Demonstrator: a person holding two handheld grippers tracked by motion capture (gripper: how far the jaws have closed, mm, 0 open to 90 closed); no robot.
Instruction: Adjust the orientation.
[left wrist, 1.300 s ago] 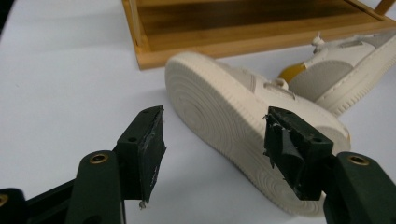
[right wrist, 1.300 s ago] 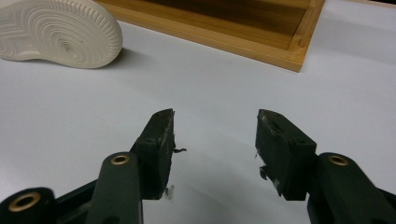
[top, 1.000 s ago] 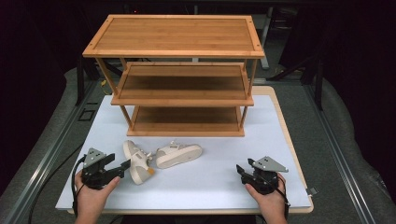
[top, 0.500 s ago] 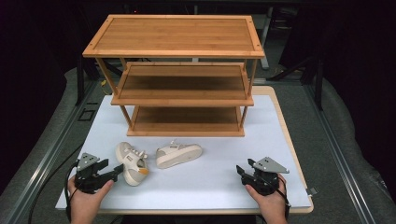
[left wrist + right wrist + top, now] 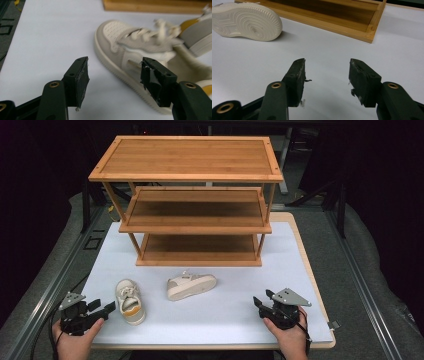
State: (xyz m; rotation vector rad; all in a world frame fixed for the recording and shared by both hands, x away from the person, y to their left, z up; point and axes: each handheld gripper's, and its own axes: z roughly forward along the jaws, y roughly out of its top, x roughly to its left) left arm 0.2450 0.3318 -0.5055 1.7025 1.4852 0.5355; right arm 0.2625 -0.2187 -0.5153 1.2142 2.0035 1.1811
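Note:
A small beige shoe with a yellow heel (image 5: pixel 130 301) stands on its sole at the near left of the white mat (image 5: pixel 225 320). My left gripper (image 5: pixel 103 306) sits just left of it. Its jaws have just been closing but stand apart, and the pads do not press on the shoe (image 5: pixel 130 50), which lies just beyond them. A second beige shoe (image 5: pixel 191 285) lies on its side near the mat's middle, its sole (image 5: pixel 247 21) facing my right gripper (image 5: pixel 262 298). That gripper rests open at the near right with nothing between its jaws (image 5: pixel 327 67).
A three-tier wooden rack (image 5: pixel 195 160) stands at the back of the mat, its bottom shelf frame (image 5: pixel 352 27) just behind the shoes. A black cable trails from the left gripper. The mat's near edge lies under both hands.
The left gripper has pulled back to the left and toward the near edge. The yellow-heeled shoe has shifted left with it and now stands apart from the jaws. The right gripper has not moved.

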